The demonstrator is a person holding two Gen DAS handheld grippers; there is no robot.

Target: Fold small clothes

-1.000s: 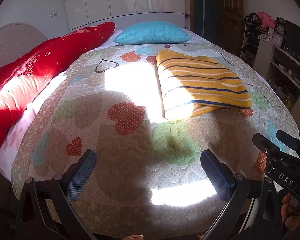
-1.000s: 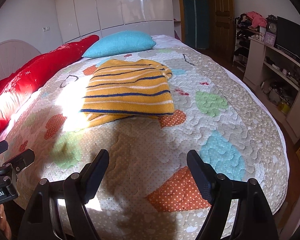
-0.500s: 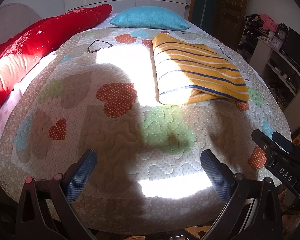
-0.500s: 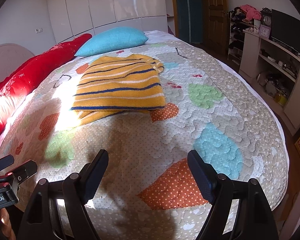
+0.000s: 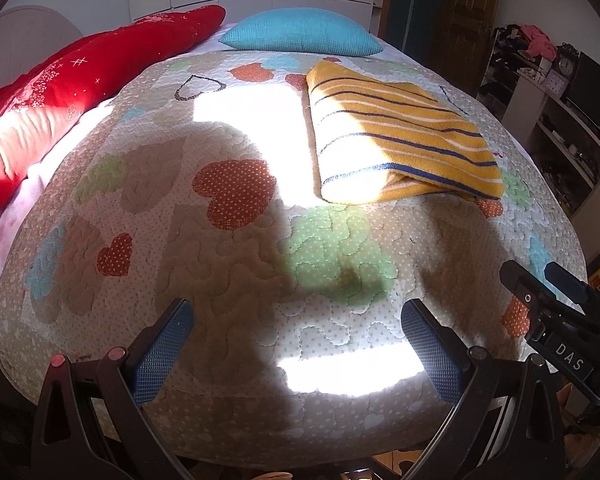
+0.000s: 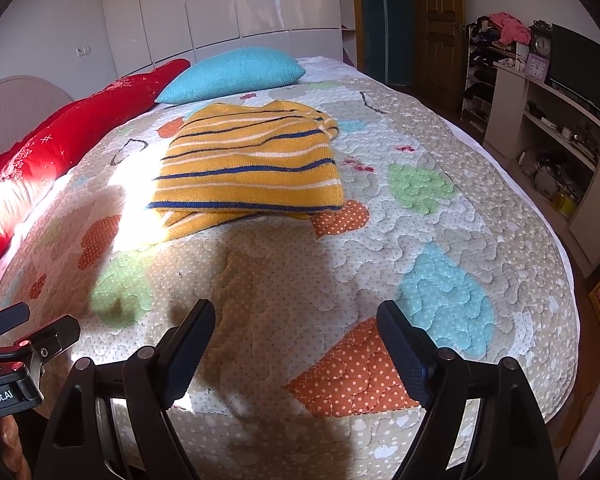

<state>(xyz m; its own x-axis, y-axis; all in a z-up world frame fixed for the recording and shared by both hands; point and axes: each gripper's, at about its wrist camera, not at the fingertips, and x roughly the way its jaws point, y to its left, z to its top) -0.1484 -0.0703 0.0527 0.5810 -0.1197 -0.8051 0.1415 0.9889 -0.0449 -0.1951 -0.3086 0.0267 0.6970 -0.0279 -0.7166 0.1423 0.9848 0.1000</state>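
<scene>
A yellow striped knit garment (image 5: 400, 140) lies folded flat on the heart-patterned quilt (image 5: 236, 264), toward the far right of the bed. It also shows in the right wrist view (image 6: 252, 164), ahead and slightly left. My left gripper (image 5: 296, 336) is open and empty, held over the near edge of the bed, well short of the garment. My right gripper (image 6: 296, 340) is open and empty, also at the near edge. The right gripper's body shows at the right of the left wrist view (image 5: 560, 320).
A red bolster (image 5: 72, 92) runs along the left side of the bed. A blue pillow (image 5: 300, 32) lies at the head. Shelves with clutter (image 6: 548, 128) stand to the right. White wardrobes (image 6: 240, 4) line the back wall.
Both grippers have drawn back a little and tilted, so the garment sits slightly farther and lower in view. The garment has not moved. Both jaws stay open.
</scene>
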